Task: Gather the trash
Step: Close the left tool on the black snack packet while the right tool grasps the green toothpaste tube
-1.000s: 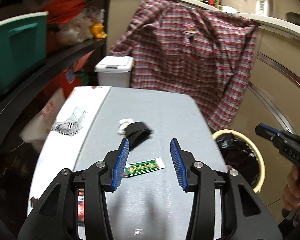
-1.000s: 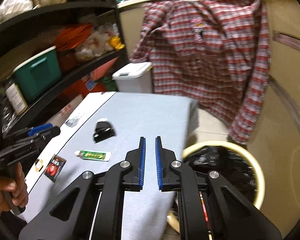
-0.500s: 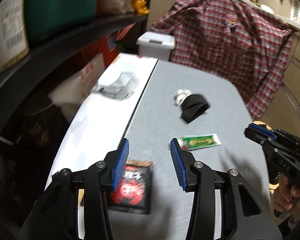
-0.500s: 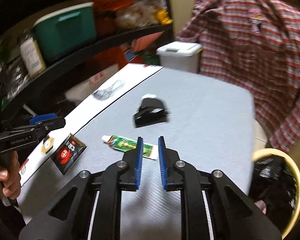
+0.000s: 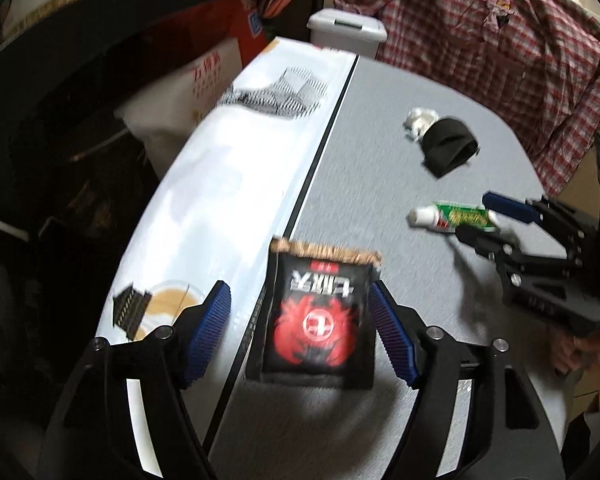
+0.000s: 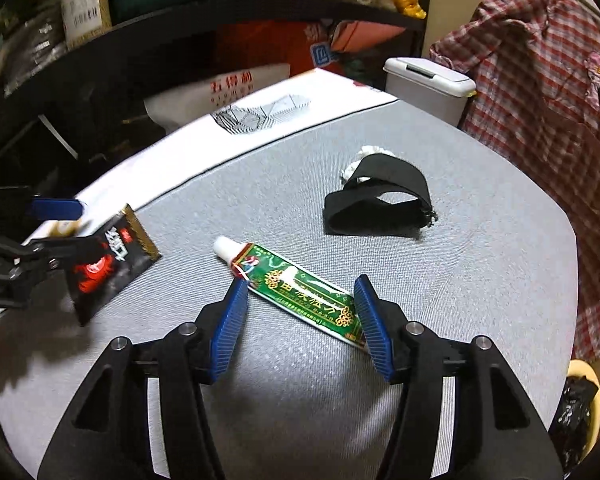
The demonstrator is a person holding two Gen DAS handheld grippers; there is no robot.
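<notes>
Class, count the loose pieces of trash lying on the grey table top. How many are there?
4. The black-and-red packet lies between the left gripper fingers, the green tube between the right gripper fingers, the black band and white wad farther back. More may be hidden.

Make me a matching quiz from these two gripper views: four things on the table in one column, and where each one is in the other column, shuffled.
Things:
1. black and red sachet
2. green toothpaste tube
3. black strap
4. crumpled white tissue

Places:
A. tucked just behind the strap
B. between the open left gripper fingers
C. farther up the grey mat, past the tube
D. between the open right gripper fingers

Pairs: 1-B, 2-D, 3-C, 4-A
</notes>
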